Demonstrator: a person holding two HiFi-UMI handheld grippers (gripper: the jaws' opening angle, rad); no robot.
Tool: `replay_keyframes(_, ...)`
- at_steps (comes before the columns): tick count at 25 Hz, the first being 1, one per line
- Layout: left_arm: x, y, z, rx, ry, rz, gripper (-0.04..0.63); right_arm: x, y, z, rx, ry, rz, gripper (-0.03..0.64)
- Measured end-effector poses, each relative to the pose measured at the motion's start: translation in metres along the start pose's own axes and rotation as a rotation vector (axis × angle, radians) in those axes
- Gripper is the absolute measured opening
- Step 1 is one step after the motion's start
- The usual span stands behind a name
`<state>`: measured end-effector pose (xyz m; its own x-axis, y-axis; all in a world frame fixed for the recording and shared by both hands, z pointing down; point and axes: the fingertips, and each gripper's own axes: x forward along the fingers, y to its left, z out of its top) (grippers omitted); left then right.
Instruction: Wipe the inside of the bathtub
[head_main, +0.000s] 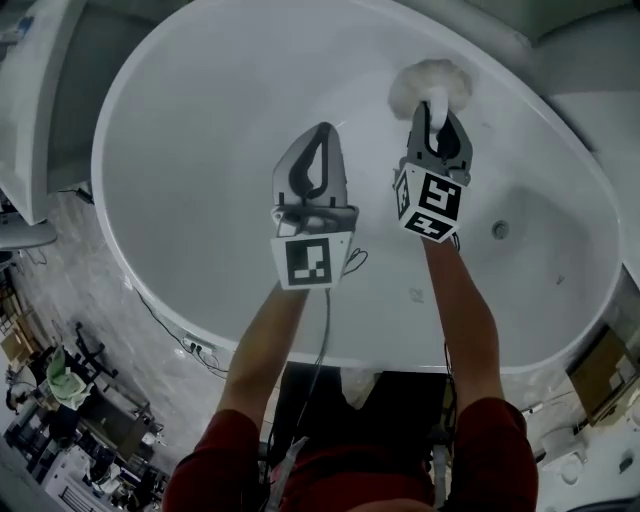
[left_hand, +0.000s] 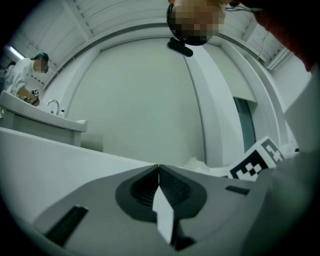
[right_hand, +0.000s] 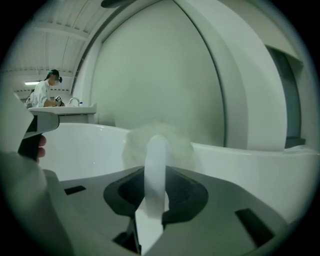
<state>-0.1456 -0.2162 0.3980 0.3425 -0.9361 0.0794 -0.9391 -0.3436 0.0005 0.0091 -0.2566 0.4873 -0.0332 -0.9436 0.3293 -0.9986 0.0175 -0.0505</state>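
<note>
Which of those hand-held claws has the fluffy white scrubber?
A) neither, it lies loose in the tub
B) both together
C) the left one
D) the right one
D: the right gripper is shut on the handle of the fluffy scrubber, while the left gripper is shut with nothing between its jaws.

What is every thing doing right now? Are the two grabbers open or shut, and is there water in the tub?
left gripper: shut, holding nothing, above the tub.
right gripper: shut on the scrubber's white handle.
fluffy scrubber: held, its head seems to lie against the tub's far inner wall.
bathtub: no water to be seen.
</note>
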Motion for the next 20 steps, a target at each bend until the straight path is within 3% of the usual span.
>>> replay_keyframes(10, -0.01, 0.093, 0.004, -0.011, -0.024, 0.102, 0.015, 0.085, 0.108, 0.042, -0.032, -0.047, 0.088, 0.094)
replay_keyframes(20, -0.017, 0.107, -0.015, -0.021, -0.006, 0.119, 0.015, 0.121, 0.137, 0.048, -0.085, -0.064, 0.072, 0.103)
